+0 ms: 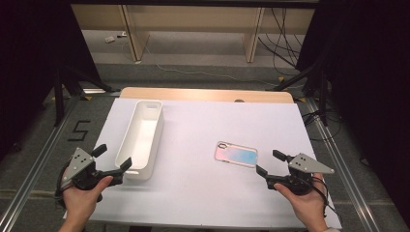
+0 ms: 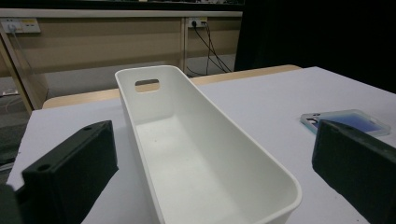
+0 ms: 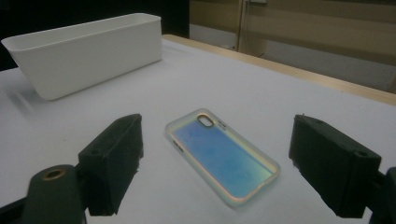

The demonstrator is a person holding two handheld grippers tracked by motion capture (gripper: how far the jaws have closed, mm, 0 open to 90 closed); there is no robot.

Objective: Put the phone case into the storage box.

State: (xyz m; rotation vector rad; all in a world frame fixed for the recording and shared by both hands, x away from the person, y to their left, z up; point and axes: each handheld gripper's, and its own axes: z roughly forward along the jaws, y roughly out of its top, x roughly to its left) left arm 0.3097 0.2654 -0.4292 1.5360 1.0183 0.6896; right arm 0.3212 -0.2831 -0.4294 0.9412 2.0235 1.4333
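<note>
A long white bin (image 1: 140, 137) lies on the white table sheet (image 1: 208, 193) at the left, empty inside (image 2: 196, 158). An iridescent blue-pink phone case (image 1: 237, 154) lies flat to the right of centre, its camera cut-out toward the bin (image 3: 222, 156). My left gripper (image 1: 112, 158) is open at the bin's near end, its jaws on either side of that end. My right gripper (image 1: 270, 162) is open just right of the phone case, jaws wide with the case between and ahead of them. The bin (image 3: 88, 51) stands beyond the case, and the case (image 2: 345, 120) lies right of the bin.
The sheet covers a wooden table whose far edge (image 1: 208, 94) shows. Metal rails (image 1: 338, 164) run along both sides. Floor beyond holds cables (image 1: 285, 43) and wooden furniture legs. A "5" mark (image 1: 79, 130) is on the floor at left.
</note>
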